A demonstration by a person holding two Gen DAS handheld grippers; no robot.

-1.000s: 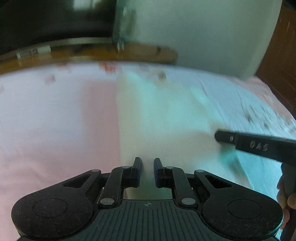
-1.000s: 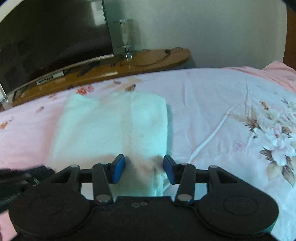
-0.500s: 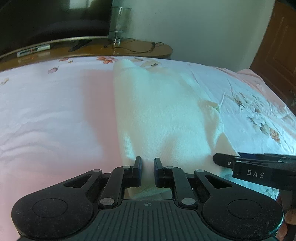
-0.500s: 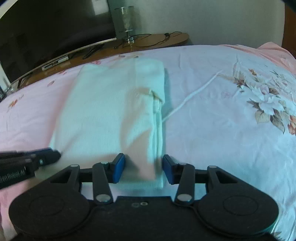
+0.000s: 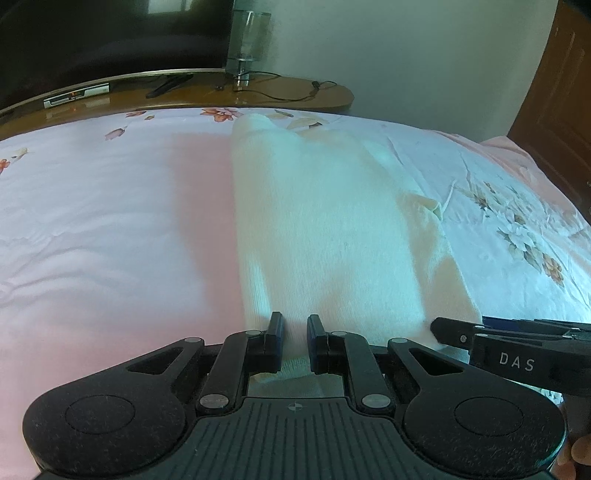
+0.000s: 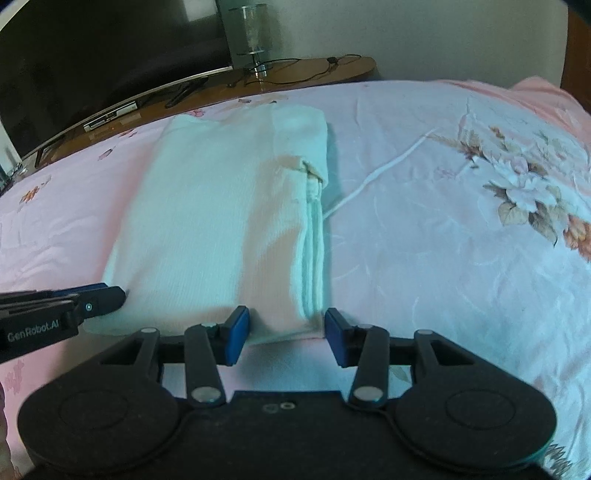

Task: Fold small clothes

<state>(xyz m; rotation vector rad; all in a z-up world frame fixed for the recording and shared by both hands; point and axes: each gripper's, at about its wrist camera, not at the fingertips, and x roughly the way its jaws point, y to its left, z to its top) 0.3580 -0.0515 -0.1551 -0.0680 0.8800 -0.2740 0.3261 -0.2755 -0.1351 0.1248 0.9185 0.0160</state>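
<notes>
While the bed (image 6: pixel 424 229) fills both views under its pink floral sheet, a TV stand (image 5: pixel 258 96) with a glass lamp (image 6: pixel 253 33) runs along its far side. On the sheet lies the garment (image 6: pixel 207 221), white and ribbed, already folded lengthwise into a long strip that reaches away from the cameras. Its right side shows stacked layers, and a cuff or hem (image 6: pixel 314 171) peeks out there; which it is I cannot tell.

Both tongs sit at the strip's near end. The left gripper (image 5: pixel 295 334) has its jaws nearly together, with the near left corner of the cloth pinched between them. The right gripper (image 6: pixel 282 332) stands about half open astride the near right corner. Cloth lies between its blue pads (image 6: pixel 236 332), but they are not clearly pressing on it, so I judge no grip there yet.

As for progress, the lengthwise folds look done. What seems left is the crosswise fold: closing the right jaws on the corner, then carrying the near end over toward the far one, and perhaps once more for a compact bundle.
</notes>
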